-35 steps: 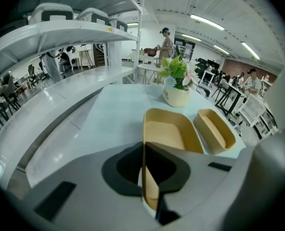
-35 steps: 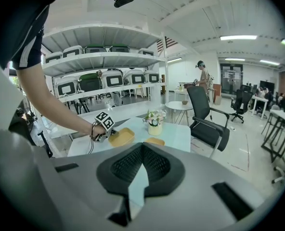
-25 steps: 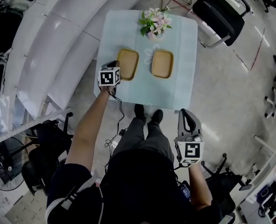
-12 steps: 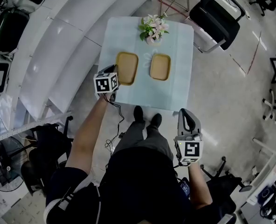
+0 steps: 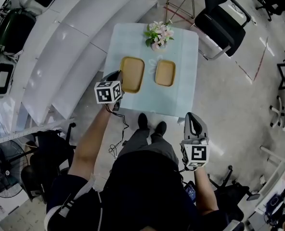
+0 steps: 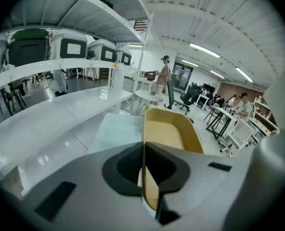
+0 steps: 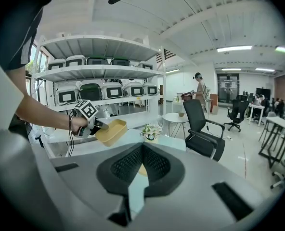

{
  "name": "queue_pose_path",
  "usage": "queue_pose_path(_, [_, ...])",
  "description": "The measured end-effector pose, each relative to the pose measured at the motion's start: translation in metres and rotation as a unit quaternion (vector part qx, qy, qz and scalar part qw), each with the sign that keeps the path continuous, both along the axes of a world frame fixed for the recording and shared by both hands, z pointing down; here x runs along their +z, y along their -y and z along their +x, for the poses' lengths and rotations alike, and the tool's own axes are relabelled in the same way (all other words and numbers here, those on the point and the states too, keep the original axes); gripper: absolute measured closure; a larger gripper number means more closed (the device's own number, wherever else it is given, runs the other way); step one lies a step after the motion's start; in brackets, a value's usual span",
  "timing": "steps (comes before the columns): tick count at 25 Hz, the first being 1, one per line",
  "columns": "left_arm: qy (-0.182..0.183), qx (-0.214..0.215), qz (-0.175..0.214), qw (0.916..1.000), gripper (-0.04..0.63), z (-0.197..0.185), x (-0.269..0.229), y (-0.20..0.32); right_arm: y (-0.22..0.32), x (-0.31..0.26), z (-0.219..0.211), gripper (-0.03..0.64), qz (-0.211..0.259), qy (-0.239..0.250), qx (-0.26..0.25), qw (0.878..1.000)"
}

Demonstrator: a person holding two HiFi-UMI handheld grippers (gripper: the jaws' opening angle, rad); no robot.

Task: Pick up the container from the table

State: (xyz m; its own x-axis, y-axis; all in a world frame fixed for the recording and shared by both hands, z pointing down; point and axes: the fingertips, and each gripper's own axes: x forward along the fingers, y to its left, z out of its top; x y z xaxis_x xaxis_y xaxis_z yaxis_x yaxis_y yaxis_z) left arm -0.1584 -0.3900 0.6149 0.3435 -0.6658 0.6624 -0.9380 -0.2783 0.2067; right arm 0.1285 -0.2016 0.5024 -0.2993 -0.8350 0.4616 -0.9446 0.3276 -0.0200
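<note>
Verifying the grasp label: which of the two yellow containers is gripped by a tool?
The left container, its rim clamped in the left tool and raised off the table; the other container lies on it, ungripped.

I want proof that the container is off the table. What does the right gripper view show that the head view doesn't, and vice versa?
Right gripper view only: a side-on look at the yellow container, tilted and held in the air clear of the table. Head view only: the right gripper itself, at the person's side, and the second container in full. Both: the left gripper shut on the held container's rim, the flowers, the black chair.
</note>
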Motion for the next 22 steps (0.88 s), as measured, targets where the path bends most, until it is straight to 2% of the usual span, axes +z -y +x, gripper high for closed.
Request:
queue_pose_path(7, [-0.007,-0.003,0.006,1.0000,0.584,0.000,-0.029,-0.008,0.001,-0.012,0.002,0.617,0.012,-0.001,0.001,1.000])
queue_pose_path(16, [-0.037,0.007,0.032,0.9988,0.584,0.007,-0.078,-0.024,-0.002,-0.022,0.002,0.617,0.021,-0.003,0.001,1.000])
queue_pose_path(22, [-0.063,0.013,0.074,0.9952,0.584,0.014,-0.115,-0.038,-0.001,-0.035,0.002,0.617,0.036,-0.001,-0.001,0.999])
